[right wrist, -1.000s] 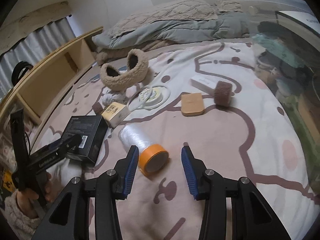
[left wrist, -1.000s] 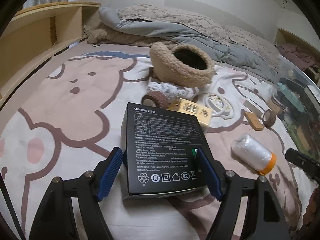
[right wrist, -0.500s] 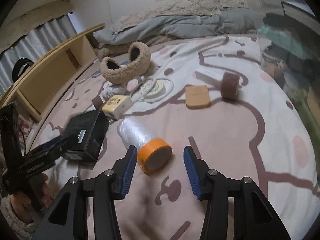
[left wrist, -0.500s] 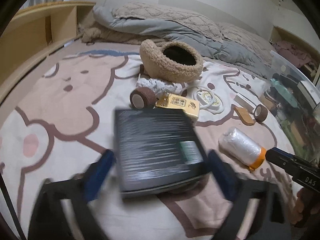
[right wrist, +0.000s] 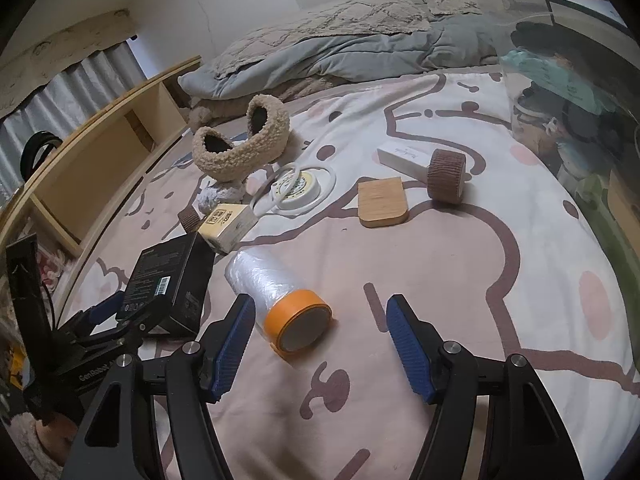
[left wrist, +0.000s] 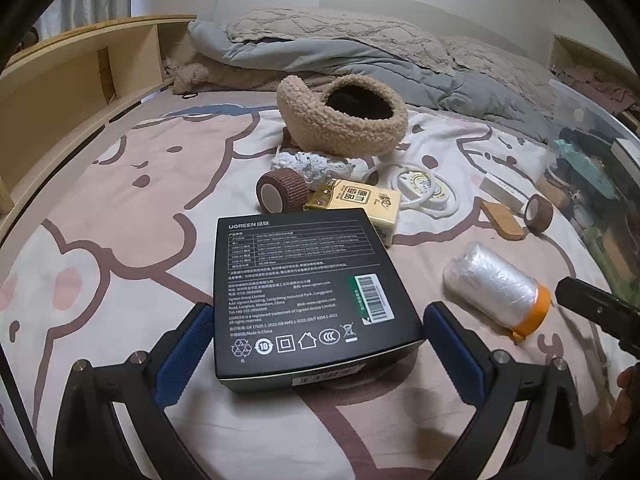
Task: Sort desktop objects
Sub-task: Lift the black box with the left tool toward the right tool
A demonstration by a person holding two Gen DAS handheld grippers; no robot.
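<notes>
A black UGREEN box (left wrist: 304, 284) lies flat on the cartoon bed sheet between the fingers of my left gripper (left wrist: 318, 310). That gripper is open wide, with a small gap at each blue pad. A clear film roll with an orange end (right wrist: 280, 296) lies on the sheet. My right gripper (right wrist: 320, 300) points down at it with its jaws opening; the orange end sits between the pads, touching neither. The same roll (left wrist: 496, 288) shows in the left wrist view, next to a finger (left wrist: 588, 304) of the right gripper. The black box (right wrist: 168, 280) shows at the left of the right wrist view.
Behind lie fuzzy beige earmuffs (left wrist: 344, 120), a brown bandage roll (left wrist: 280, 192), a yellow box (left wrist: 360, 204), a white round reel (left wrist: 420, 188), a wooden block (right wrist: 382, 202) and a second brown roll (right wrist: 446, 176). A clear full bin (right wrist: 580, 120) stands right, a wooden shelf (left wrist: 80, 64) left.
The left jaws have spread away from the black box, which now rests free on the sheet. The right jaws have widened around the roll's orange end.
</notes>
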